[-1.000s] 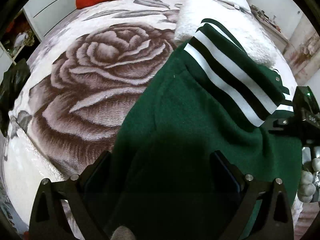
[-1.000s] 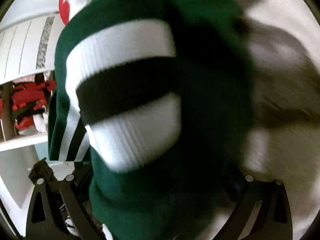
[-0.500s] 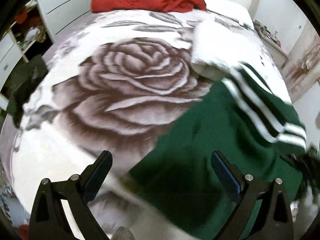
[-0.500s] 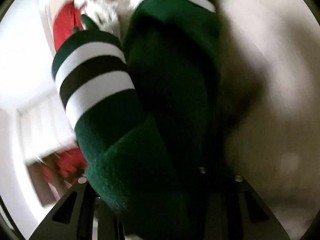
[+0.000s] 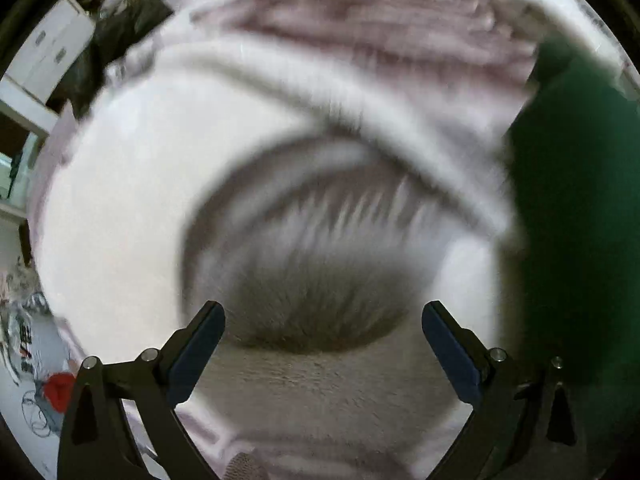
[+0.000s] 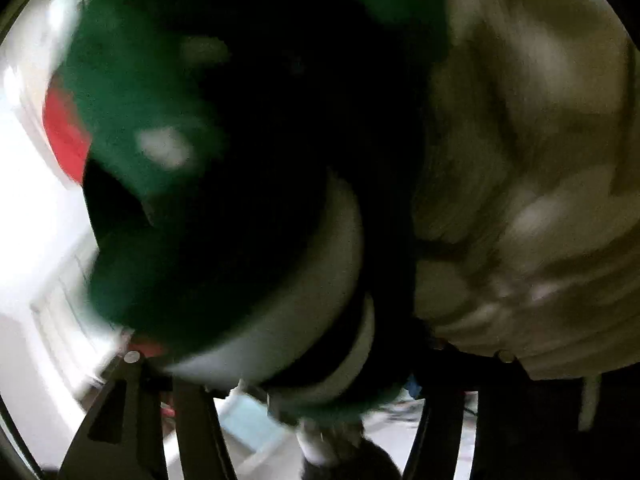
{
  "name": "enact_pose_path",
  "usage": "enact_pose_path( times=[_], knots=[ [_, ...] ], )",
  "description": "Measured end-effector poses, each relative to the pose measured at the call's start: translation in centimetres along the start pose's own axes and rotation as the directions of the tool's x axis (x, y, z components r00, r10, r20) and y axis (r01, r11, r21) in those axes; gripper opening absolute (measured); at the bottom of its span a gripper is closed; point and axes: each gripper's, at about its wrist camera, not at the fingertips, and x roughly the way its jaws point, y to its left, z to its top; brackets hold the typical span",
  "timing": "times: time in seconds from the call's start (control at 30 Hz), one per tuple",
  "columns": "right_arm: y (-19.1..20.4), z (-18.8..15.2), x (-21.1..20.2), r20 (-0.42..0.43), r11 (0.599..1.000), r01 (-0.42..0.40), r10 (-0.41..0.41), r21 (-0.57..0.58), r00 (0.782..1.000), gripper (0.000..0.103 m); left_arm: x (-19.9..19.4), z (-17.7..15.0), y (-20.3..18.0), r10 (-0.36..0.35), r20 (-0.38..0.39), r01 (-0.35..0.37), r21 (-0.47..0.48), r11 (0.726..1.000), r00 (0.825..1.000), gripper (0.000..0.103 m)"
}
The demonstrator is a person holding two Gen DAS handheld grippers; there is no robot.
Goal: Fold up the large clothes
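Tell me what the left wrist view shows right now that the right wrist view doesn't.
Only the left wrist view: the left claw open and empty above the blanket's dark flower print, plus white drawers at upper left.

Only the right wrist view: the sweater's white and black striped cuff bunched between the right claw fingers as its jaws open; whether the pads press on it is unclear.

Both: the green sweater and the pale blanket, heavily blurred.

The green garment (image 6: 168,92) smears with blur and hides the right gripper's (image 6: 320,392) fingertips (the blanket (image 5: 132,208) blurs too)
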Motion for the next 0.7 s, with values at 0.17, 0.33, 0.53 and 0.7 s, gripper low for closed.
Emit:
enact_pose_path(
  times=[0.17,0.33,0.53,0.7],
  knots=[
    [5.9,-0.1,-5.7,0.104,0.943,0.230,-0.211,-0.239,0.972,0.070,2.0,-0.3,0.1,-0.018,0.074,0.021,-0.039,0.999,0.997,0.103],
    [16.2,1.8,-6.5,0.253,0.693,0.426,-0.343,-0.581,0.905,0.074,2.0,0.0,0.7,-0.040,0.085,0.046,-0.072,0.996,0.996,0.103],
    [22.7,0.9,2.3,0.172,0.455,0.358,-0.400,-0.816,0.900,0.074,-2.8,0.8,0.3,-0.044,0.091,0.054,-0.108,0.993,0.995,0.103],
    [18.9,2.8,5.5,0.128,0.518,0.362,-0.433,-0.775,0.892,0.001,-8.8,1.3,-2.3,-0.095,0.183,0.118,-0.116,0.986,0.978,0.103]
  ],
)
